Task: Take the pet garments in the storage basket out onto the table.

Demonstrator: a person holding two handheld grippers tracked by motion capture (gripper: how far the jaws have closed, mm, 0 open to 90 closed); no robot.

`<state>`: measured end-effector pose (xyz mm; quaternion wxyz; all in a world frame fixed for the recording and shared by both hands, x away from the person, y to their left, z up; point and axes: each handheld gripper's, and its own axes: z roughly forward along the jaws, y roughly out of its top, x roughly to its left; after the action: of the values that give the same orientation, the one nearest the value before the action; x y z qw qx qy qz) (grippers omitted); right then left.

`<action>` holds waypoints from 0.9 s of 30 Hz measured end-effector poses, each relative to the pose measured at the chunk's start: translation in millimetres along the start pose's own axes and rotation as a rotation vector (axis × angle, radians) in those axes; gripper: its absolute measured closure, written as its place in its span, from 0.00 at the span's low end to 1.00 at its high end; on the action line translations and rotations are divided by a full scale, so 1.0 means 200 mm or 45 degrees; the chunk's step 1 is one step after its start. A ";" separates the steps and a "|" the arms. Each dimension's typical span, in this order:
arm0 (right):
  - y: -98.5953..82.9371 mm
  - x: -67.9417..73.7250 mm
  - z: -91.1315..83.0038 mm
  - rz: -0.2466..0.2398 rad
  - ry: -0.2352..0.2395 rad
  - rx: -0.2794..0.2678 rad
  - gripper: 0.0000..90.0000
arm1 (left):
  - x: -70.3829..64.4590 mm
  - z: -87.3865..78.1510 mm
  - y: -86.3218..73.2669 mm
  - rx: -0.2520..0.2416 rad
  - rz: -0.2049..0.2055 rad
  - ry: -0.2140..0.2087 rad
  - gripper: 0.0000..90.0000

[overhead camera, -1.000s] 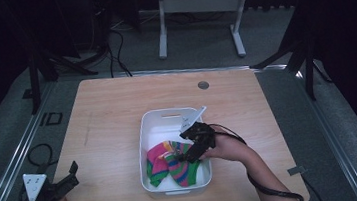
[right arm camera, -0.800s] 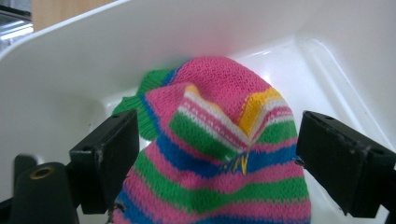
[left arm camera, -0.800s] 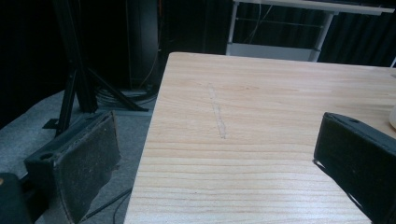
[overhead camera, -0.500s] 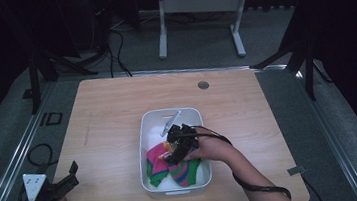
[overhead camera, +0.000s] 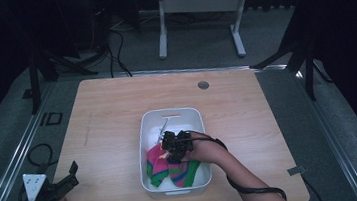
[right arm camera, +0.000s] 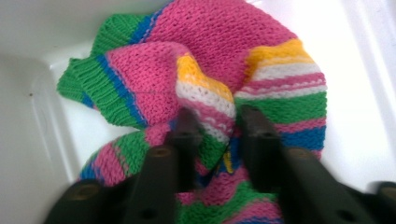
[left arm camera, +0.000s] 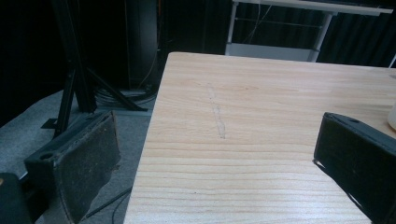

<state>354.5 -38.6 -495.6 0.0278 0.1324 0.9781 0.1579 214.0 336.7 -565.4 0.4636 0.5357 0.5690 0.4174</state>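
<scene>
Right gripper [right arm camera: 212, 128] pinches fold of striped knit cloth [right arm camera: 210, 60] between jaws, inside white bin [overhead camera: 151, 121]; left gripper [overhead camera: 66, 178] idle, jaws apart.

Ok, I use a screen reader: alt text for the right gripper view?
The right gripper pinches a fold of a striped knit cloth, pink, green, blue, yellow and white, lying in a white bin.
</scene>
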 end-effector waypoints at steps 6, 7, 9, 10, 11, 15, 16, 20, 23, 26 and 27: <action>-0.05 -0.01 -0.07 0.081 -0.009 -0.092 0.87 | 0.00 0.00 0.00 0.001 0.001 0.001 0.01; -0.06 -0.02 -0.08 0.084 -0.012 -0.115 0.87 | 0.00 0.00 0.00 0.001 0.002 0.002 0.01; -0.07 -0.02 -0.12 0.094 -0.021 -0.147 0.87 | 0.00 0.00 0.00 0.002 0.002 0.003 0.01; -0.08 -0.02 -0.15 0.090 -0.023 -0.168 0.87 | 0.00 0.00 0.00 0.001 0.002 0.004 0.01; -0.08 -0.02 -0.15 0.090 -0.023 -0.168 0.87 | 0.00 0.00 0.00 0.001 0.002 0.004 0.01; -0.10 -0.01 -0.27 0.079 -0.051 -0.256 0.87 | 0.00 0.00 0.00 0.001 0.003 0.005 0.01; -0.10 -0.01 -0.27 0.079 -0.051 -0.256 0.87 | 0.00 0.00 0.00 0.001 0.005 0.006 0.01; -0.10 0.00 -0.35 0.078 -0.069 -0.316 0.87 | 0.00 0.00 0.00 0.001 0.003 0.005 0.01; -0.11 0.01 -0.44 0.058 -0.079 -0.377 0.87 | 0.00 0.00 0.00 0.001 0.003 0.005 0.01; -0.11 0.02 -0.48 0.050 -0.093 -0.405 0.87 | 0.00 0.00 0.00 -0.001 0.002 0.004 0.01; -0.11 0.02 -0.50 0.044 -0.099 -0.412 0.87 | 0.00 0.00 0.00 -0.001 0.002 0.004 0.01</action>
<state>335.2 -87.7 -407.0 0.0838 0.1489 0.9357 0.3087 214.4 336.3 -565.4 0.4626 0.5352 0.5694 0.4188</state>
